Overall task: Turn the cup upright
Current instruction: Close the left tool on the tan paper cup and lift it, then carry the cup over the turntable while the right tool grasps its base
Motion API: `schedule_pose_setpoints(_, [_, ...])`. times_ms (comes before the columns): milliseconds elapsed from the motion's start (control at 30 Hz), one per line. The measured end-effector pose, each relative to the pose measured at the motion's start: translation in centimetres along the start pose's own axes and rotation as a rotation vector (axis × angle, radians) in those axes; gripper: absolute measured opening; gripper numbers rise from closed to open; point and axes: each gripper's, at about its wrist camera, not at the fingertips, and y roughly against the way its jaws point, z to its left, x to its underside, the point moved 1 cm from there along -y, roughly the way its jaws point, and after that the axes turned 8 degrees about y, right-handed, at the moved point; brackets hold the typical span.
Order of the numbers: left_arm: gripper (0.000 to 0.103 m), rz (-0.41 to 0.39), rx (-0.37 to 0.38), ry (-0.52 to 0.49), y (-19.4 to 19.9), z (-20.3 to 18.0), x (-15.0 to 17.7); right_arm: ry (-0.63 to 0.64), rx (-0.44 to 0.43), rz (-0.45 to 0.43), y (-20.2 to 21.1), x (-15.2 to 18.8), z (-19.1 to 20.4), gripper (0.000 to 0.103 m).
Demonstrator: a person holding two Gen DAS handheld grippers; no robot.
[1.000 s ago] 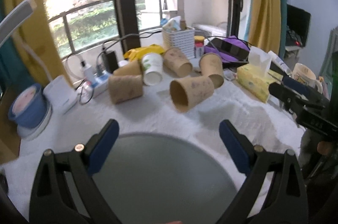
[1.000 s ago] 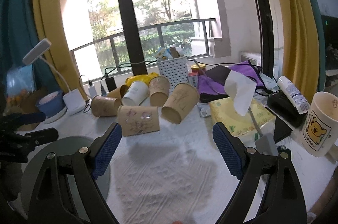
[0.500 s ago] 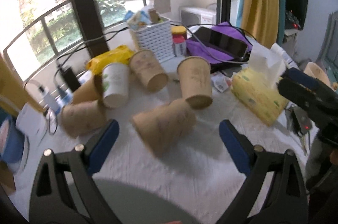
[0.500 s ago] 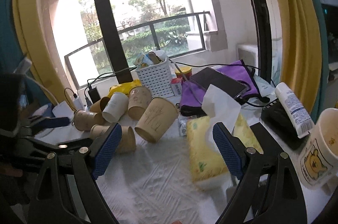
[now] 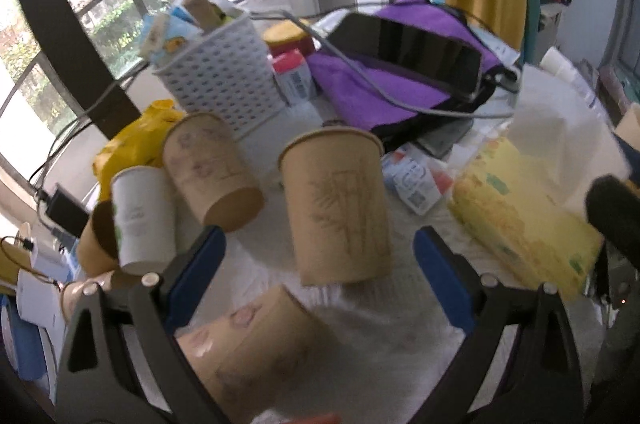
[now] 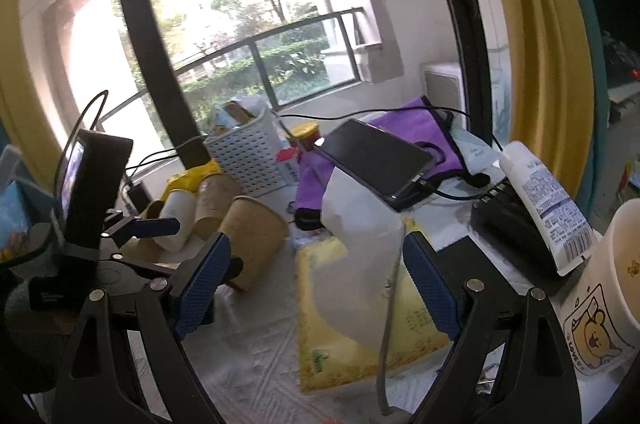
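Observation:
Several brown paper cups lie on their sides on a white cloth. In the left wrist view one brown cup with a bamboo print (image 5: 340, 207) lies straight ahead, between and just beyond the blue fingertips of my open, empty left gripper (image 5: 318, 256). Another brown cup (image 5: 256, 344) lies under that gripper, and a brown cup (image 5: 210, 169) and a white cup (image 5: 142, 216) lie to the left. The bamboo cup also shows in the right wrist view (image 6: 252, 238). My right gripper (image 6: 316, 284) is open and empty above a tissue box (image 6: 360, 308).
A white basket (image 5: 224, 83), a purple bag with a dark tablet (image 5: 424, 51), cables and a yellow tissue box (image 5: 520, 220) crowd the far side. A bear mug (image 6: 612, 300) and a white tube (image 6: 548, 207) stand at the right.
My left gripper has moved forward and right over the cups, so the bamboo cup now sits between its fingertips. My right gripper has swung right toward the tissue box.

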Motion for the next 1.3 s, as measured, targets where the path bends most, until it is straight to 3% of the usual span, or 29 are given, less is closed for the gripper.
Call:
schedule_pose_setpoints(133, [0.095, 0.057, -0.006, 0.0, -1.9, -0.4, -0.2, -0.026, 0.004, 0.01, -0.6, 0.0, -0.6, 0.09])
schedule_pose_setpoints(300, [0.061, 0.111, 0.013, 0.028, -3.7, 0.1, -0.5, -0.03, 0.01, 0.011, -0.7, -0.1, -0.8, 0.09])
schedule_pose_setpoints(467, [0.06, 0.088, 0.041, 0.05, -2.7, 0.6, -0.6, -0.033, 0.024, 0.004, -0.2, -0.4, -0.7, 0.09])
schedule_pose_setpoints(767, [0.06, -0.066, 0.1, 0.059, 5.8, 1.8, 0.8, 0.007, 0.02, -0.062, 3.4, -1.9, 2.3, 0.09])
schedule_pose_setpoints(933, [0.06, -0.156, 0.106, 0.074, 10.9, 3.2, 3.8, 0.024, -0.027, -0.084, 5.6, -1.9, 5.2, 0.09])
schedule_pose_setpoints(1133, [0.06, -0.258, 0.086, 0.098, 16.1, 5.8, 9.8, 0.058, -0.156, -0.07, 7.7, -0.7, 10.7, 0.09])
schedule_pose_setpoints(1300, [0.06, -0.274, 0.093, 0.151, 18.4, 8.7, 15.4, 0.089, -0.246, -0.031, 8.4, 1.1, 15.3, 0.09])
